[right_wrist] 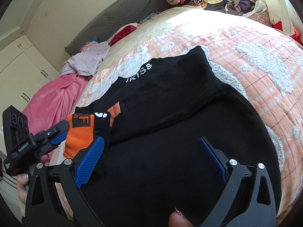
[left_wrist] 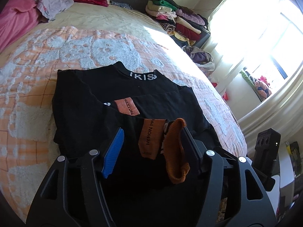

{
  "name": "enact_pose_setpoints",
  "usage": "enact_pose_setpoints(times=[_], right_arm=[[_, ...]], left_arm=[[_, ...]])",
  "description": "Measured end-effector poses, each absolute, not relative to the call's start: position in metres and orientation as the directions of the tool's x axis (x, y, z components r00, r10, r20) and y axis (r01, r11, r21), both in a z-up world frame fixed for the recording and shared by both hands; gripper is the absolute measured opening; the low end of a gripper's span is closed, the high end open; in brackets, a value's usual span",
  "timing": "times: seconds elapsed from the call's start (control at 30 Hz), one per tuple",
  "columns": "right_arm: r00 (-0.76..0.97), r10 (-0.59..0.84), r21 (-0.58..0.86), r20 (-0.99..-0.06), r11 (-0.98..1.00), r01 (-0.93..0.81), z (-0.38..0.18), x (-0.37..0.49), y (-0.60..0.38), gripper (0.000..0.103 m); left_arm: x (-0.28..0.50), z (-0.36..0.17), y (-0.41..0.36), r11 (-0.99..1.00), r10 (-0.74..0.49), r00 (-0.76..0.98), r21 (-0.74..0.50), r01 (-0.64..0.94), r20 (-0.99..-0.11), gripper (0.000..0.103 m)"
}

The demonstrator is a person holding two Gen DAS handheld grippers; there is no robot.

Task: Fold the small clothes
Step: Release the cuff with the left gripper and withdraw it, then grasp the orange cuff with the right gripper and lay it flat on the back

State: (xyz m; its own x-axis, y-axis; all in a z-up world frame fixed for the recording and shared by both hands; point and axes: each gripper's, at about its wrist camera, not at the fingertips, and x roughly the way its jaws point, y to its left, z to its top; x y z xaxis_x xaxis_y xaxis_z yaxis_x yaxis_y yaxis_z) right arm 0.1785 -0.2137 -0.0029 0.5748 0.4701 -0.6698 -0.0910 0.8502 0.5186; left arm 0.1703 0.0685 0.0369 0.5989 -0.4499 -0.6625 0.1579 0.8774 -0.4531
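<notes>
A black top [left_wrist: 117, 94] with white "KISS" lettering on the collar and orange patches lies on the bed, its sleeves folded across the body; it also shows in the right wrist view [right_wrist: 170, 98]. My left gripper [left_wrist: 151, 134] is open low over the near part of the top, an orange sleeve cuff [left_wrist: 174, 151] lying against its right finger. In the right wrist view the left gripper [right_wrist: 60, 134] sits beside the orange cuff [right_wrist: 77, 132]. My right gripper [right_wrist: 151, 145] is open and empty above the black fabric of the top's lower part.
The bed has an orange and grey patterned blanket [left_wrist: 37, 60]. A pink sheet [right_wrist: 55, 102] and a lilac garment [right_wrist: 89, 58] lie at the far side. A heap of folded clothes [left_wrist: 176, 19] stands by the bright window [left_wrist: 265, 37].
</notes>
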Motion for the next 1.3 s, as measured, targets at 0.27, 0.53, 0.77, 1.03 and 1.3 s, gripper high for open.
enact_pose_setpoints(times=[0.27,0.53,0.77,1.03,1.3], right_arm=[[0.543,0.466,0.504,-0.699,0.859,-0.088,-0.017,0.182,-0.202,0.098],[0.527,0.447,0.461,-0.723,0.880,-0.114,-0.028,0.188,-0.180,0.098],[0.555,0.362,0.330,-0.749,0.930,-0.162,-0.031,0.193,-0.150,0.037],[0.631,0.392,0.293,-0.669,0.920,-0.261,0.014,0.207,-0.153,0.008],[0.719,0.287,0.165,-0.633,0.957,-0.238,0.056,0.241,-0.180,0.008]], left_arm=[[0.170,0.040,0.095,0.898,-0.385,0.634,-0.430,0.090,-0.671,0.062],[0.171,0.043,0.122,0.914,-0.313,0.670,-0.406,0.018,-0.674,0.073],[0.170,0.047,0.149,0.920,-0.240,0.703,-0.389,-0.057,-0.670,0.079],[0.169,0.049,0.171,0.900,-0.221,0.719,-0.421,-0.110,-0.659,0.079],[0.168,0.048,0.177,0.896,-0.207,0.725,-0.425,-0.129,-0.657,0.079]])
